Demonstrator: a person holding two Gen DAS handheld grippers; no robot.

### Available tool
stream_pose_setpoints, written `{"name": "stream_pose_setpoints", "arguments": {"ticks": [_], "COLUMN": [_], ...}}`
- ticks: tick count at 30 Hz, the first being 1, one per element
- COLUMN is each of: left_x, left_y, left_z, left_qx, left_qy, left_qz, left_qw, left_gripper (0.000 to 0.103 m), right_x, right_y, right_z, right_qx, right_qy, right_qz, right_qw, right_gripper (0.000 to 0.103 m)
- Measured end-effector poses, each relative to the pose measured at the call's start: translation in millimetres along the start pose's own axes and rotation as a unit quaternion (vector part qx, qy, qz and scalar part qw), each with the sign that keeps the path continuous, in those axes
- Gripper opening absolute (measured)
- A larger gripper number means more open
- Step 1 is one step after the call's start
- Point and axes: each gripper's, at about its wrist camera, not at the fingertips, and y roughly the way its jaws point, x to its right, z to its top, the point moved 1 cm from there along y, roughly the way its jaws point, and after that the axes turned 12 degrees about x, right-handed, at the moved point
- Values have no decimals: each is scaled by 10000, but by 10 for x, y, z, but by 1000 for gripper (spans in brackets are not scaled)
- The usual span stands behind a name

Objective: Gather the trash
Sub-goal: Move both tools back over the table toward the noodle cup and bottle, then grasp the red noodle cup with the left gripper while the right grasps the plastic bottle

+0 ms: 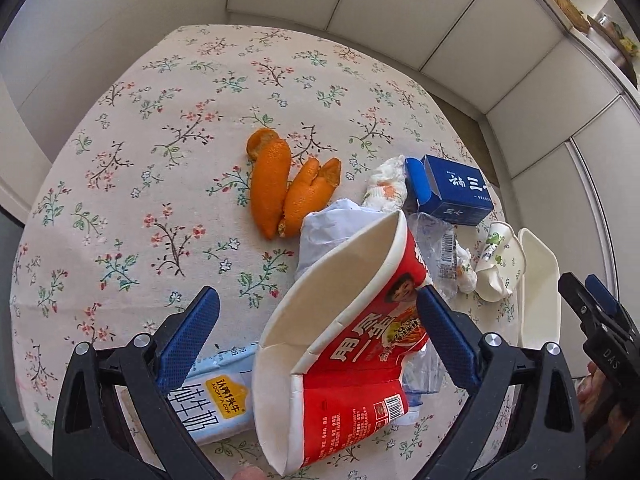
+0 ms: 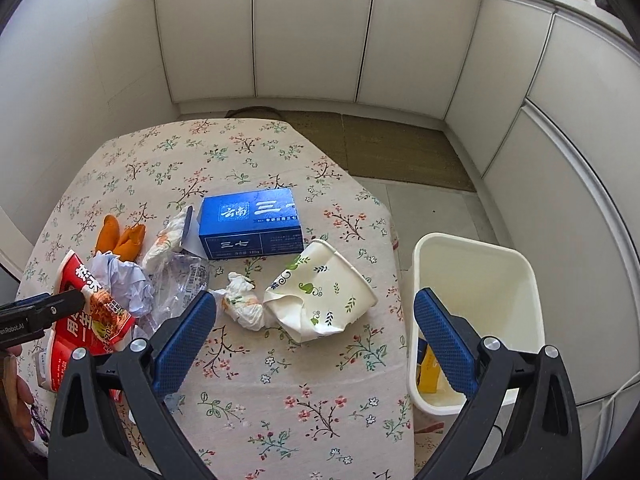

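Note:
Trash lies on a floral tablecloth [image 1: 132, 152]. My left gripper [image 1: 318, 334] is open, its fingers on either side of a crushed red noodle cup [image 1: 340, 344], also in the right wrist view [image 2: 92, 320]. Near it lie orange peels [image 1: 280, 188], crumpled paper [image 1: 324, 232], a milk carton [image 1: 216, 400], clear plastic wrap [image 2: 180, 284], a blue box [image 2: 252, 224], tissue wads [image 2: 244, 308] and a crushed floral paper cup [image 2: 320, 292]. My right gripper [image 2: 314, 340] is open and empty, above the table just before the floral cup. A white bin [image 2: 476, 312] stands right of the table.
White cabinets [image 2: 304, 32] ring the room. A brown mat [image 2: 384, 148] lies on the floor beyond the table. Something yellow [image 2: 430, 372] lies inside the bin. The table's right edge runs beside the bin.

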Motion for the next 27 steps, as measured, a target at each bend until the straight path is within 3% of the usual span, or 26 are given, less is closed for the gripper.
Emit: {"name": "stream_pose_setpoints", "arguments": {"ticks": [2, 5, 7, 9, 16, 23, 27], "left_x": [20, 103, 170, 206, 265, 270, 180], "left_y": [43, 57, 43, 32, -141, -449, -665], "left_z": [-29, -78, -113, -133, -111, 16, 125], "left_qx": [-91, -153, -182, -257, -82, 433, 781], "left_qy": [98, 366, 599, 632, 472, 336, 182], "left_qz": [-77, -220, -245, -365, -694, -789, -688], "left_qw": [9999, 9990, 9977, 9970, 9964, 9954, 9944], "left_gripper": [87, 68, 51, 42, 27, 26, 26], "right_x": [9, 41, 61, 68, 30, -28, -185], "right_y": [48, 129, 192, 241, 387, 603, 654], "right_z": [-10, -36, -62, -78, -165, -320, -385], "right_qx": [-125, -354, -520, -657, -1129, -1793, -1986], "right_qy": [99, 270, 379, 473, 752, 1371, 1358], "right_qz": [61, 127, 165, 239, 557, 1033, 1285], "right_qw": [9999, 9989, 9978, 9964, 9892, 9687, 9621], "right_gripper": [96, 96, 96, 96, 96, 96, 96]}}
